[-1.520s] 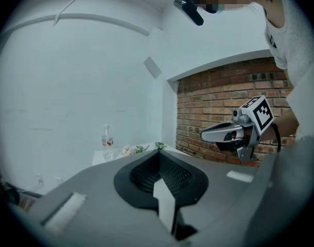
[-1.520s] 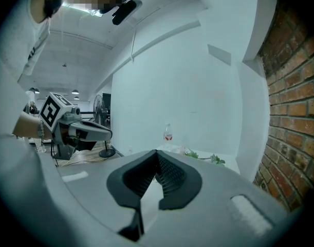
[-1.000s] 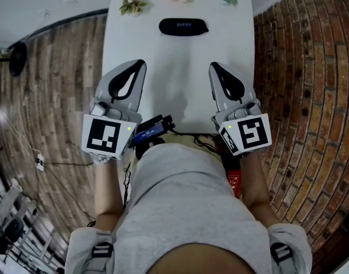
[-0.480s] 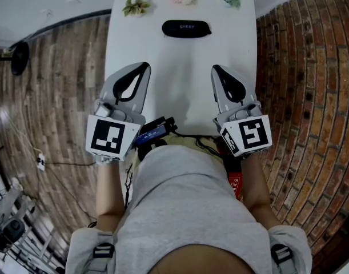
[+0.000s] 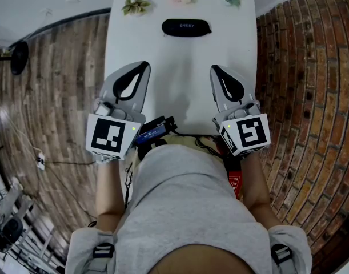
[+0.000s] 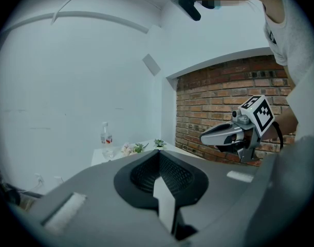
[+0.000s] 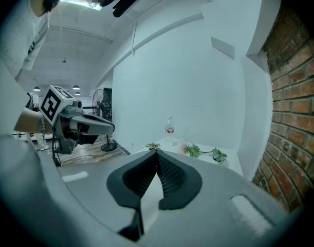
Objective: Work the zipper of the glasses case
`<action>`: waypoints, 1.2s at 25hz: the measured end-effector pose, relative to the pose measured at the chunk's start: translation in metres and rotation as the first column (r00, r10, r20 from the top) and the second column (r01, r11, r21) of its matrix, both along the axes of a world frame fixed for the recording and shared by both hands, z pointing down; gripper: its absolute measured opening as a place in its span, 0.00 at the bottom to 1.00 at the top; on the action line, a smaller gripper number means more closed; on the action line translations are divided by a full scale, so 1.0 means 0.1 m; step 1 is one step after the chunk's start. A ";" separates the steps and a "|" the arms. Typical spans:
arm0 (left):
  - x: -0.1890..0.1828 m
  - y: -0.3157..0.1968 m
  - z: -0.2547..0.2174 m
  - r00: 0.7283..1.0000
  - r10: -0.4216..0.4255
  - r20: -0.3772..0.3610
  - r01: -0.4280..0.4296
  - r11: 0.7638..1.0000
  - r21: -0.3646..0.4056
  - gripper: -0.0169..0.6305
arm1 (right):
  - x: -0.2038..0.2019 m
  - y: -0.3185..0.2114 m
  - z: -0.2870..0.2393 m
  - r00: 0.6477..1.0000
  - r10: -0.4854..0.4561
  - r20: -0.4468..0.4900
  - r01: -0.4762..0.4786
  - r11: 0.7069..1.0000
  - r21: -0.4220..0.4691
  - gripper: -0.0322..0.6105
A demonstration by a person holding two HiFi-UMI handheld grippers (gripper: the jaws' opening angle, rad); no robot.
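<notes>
Both tongs are clenched on nothing; left gripper [image 5: 142, 67] and right gripper [image 5: 215, 69] hover side by side over the white table [image 5: 180, 96] at mid-frame; the black glasses case [image 5: 186, 27] lies well apart at upper centre; its zipper is too small to read, which fits a case yet to be reached or one already worked; zipper work wants one gripper pinning the case, the other pinching the pull.

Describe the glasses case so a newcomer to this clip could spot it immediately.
A long white table stretches ahead of the person. Near its far end, just before a row of small plants, lies the glasses case: the one black oblong thing there, with pale lettering on top.
</notes>
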State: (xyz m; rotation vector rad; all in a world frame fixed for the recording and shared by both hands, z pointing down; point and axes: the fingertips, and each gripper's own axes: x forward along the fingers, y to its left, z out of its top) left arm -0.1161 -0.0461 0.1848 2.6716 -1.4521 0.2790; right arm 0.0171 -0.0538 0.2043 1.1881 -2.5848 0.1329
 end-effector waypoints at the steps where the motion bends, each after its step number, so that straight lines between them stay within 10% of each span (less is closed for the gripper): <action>1: 0.00 0.00 0.00 1.000 -0.001 0.000 0.001 1.000 0.000 0.05 | -0.01 0.00 0.00 1.000 -0.003 0.001 0.003 1.000 -0.001 0.05; 30: -0.04 -0.06 0.04 1.000 -0.016 0.007 0.016 1.000 -0.008 0.05 | -0.02 -0.02 0.02 1.000 -0.010 -0.008 0.010 1.000 -0.001 0.05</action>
